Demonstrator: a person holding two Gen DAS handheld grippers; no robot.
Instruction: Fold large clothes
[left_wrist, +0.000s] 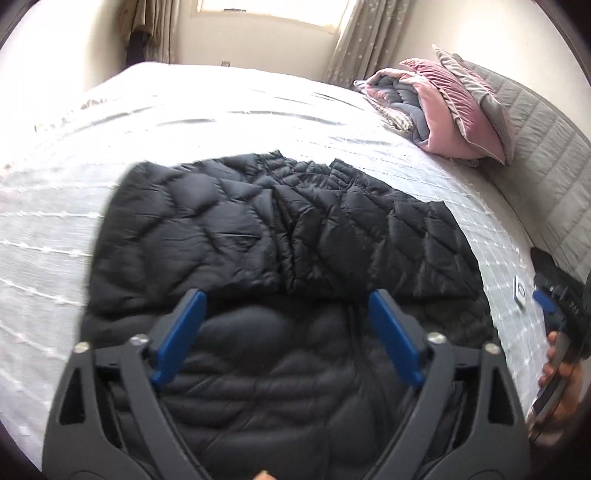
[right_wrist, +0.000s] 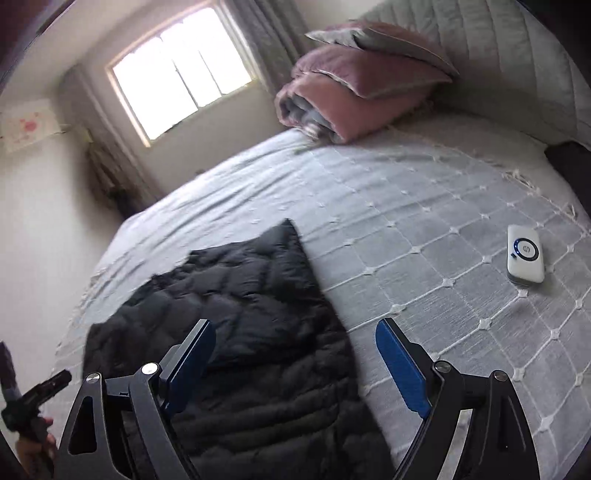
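A black quilted puffer jacket (left_wrist: 280, 236) lies spread on the white bedspread (left_wrist: 55, 229), one layer lying over another near me. My left gripper (left_wrist: 286, 302) hovers over the jacket's near part, blue pads wide apart, nothing between them. In the right wrist view the same jacket (right_wrist: 240, 317) lies left of centre. My right gripper (right_wrist: 295, 332) stands open above its right edge, holding nothing. The right gripper (left_wrist: 550, 306) and the hand on it show at the right edge of the left wrist view. The left gripper's tool and hand (right_wrist: 33, 402) show at the lower left of the right wrist view.
A folded pink and grey duvet with pillows (left_wrist: 443, 110) is stacked at the head of the bed against a grey padded headboard (left_wrist: 546, 155). A small white device (right_wrist: 524, 258) lies on the bedspread (right_wrist: 424, 240) right of the jacket. A window (right_wrist: 181, 70) is beyond the bed.
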